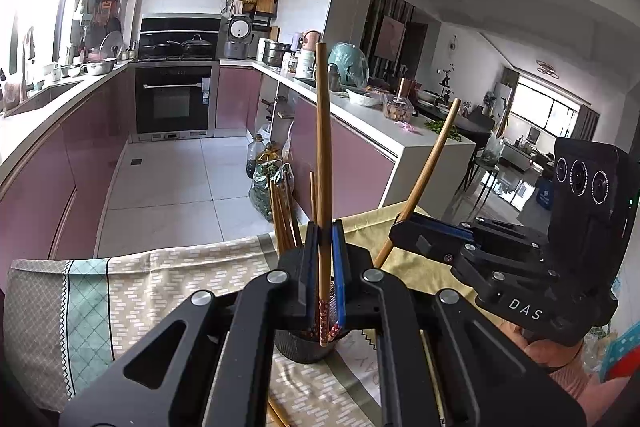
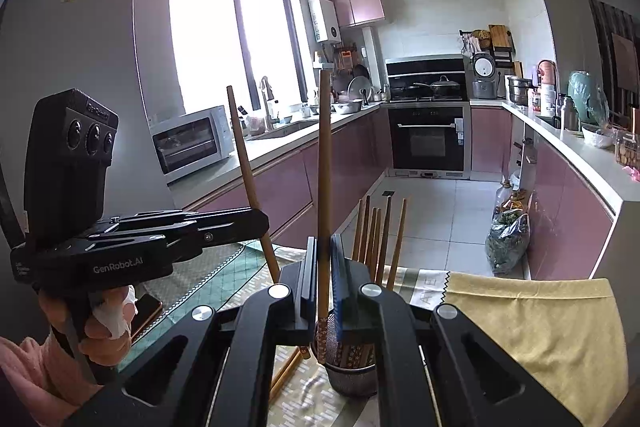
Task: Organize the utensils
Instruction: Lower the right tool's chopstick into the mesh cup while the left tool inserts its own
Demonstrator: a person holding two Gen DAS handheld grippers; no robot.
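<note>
The left gripper (image 1: 323,251) is clamped narrowly on one upright chopstick (image 1: 322,155). The right gripper (image 2: 324,267) is likewise closed on a second chopstick (image 2: 325,163). Both decorated tips hang just above the mesh holder (image 2: 352,375) directly below the jaws, with other chopsticks (image 2: 376,235) standing behind it.

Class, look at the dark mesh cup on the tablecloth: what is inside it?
Several wooden chopsticks stand upright in the mesh cup. Their lower ends and the cup's bottom are hidden.
</note>
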